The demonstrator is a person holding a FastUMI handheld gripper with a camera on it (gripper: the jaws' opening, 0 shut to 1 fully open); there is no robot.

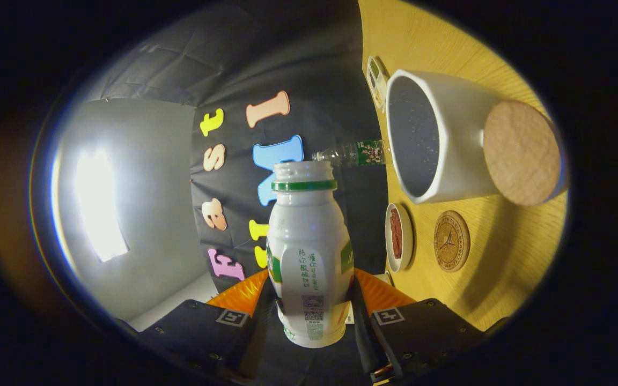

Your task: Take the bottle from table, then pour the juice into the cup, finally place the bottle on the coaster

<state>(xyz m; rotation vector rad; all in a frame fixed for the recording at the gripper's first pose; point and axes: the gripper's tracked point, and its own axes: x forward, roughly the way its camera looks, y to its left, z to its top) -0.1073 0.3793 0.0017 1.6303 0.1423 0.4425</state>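
The gripper (313, 300) is rolled over on its side, so the wooden counter (507, 257) stands like a wall beside it and everything on it appears turned sideways. Both fingers (244, 295) press against the lower body of the white bottle (309, 252), one on each flank, holding it firmly between them. The bottle has a green ring under its uncapped mouth, which points ahead toward the booth wall; its contents cannot be seen. Beyond the fingers, the white cup (438, 139) stands on the counter with its wide mouth facing the bottle; the inside looks dark and speckled, and whether it holds liquid is unclear. A round cork piece (521, 153) lies just beside the cup. The dark-printed coaster (451, 241) lies bare near the cup's base, next to a small white dish (398, 236) of something reddish-brown. A clear plastic bottle (352, 154) stands behind the cup.
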